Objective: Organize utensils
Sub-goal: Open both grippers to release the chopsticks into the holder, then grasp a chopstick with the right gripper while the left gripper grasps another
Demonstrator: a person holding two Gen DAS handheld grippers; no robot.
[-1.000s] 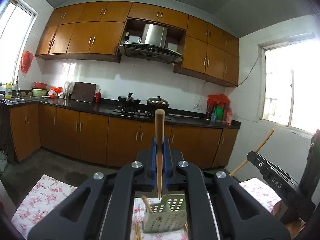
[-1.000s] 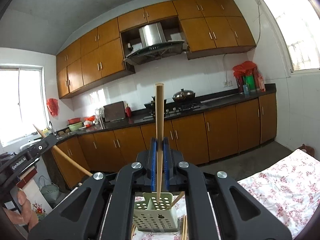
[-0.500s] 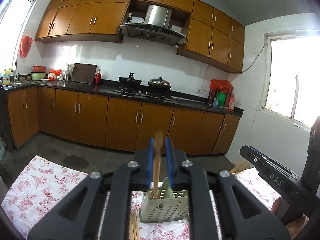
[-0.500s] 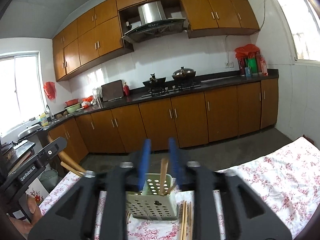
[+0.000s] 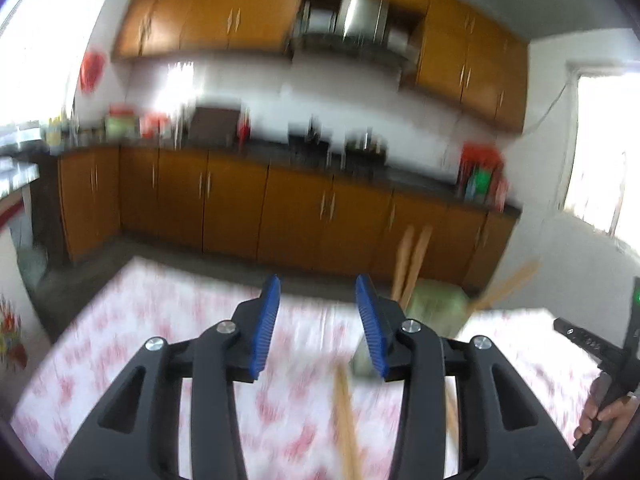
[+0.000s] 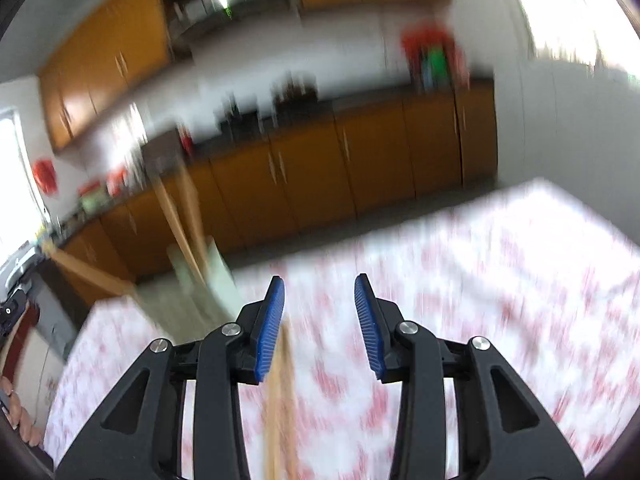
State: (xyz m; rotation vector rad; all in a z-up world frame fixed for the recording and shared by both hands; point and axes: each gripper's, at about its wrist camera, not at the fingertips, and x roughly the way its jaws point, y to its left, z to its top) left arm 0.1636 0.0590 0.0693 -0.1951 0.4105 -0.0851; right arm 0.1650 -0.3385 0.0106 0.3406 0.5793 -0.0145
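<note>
Both views are motion-blurred. My left gripper (image 5: pixel 318 320) is open and empty above the floral tablecloth (image 5: pixel 160 320). The pale green utensil holder (image 5: pixel 436 308) stands just right of it, with wooden chopsticks (image 5: pixel 412 256) upright in it and others leaning right. A loose chopstick (image 5: pixel 346 420) lies on the cloth below. My right gripper (image 6: pixel 319 318) is open and empty. The holder (image 6: pixel 200 276) with chopsticks (image 6: pixel 180 216) stands to its left. A loose chopstick (image 6: pixel 280 400) lies on the cloth by the left finger.
Orange kitchen cabinets (image 5: pixel 240 208) and a dark counter run behind the table. The right gripper's body and a hand (image 5: pixel 600 364) show at the right edge of the left wrist view. The tablecloth (image 6: pixel 480 280) spreads to the right.
Both grippers have opened and let their chopsticks drop into the holder. Both have swung away from it, the left one leftward and the right one rightward, tilting down toward the cloth.
</note>
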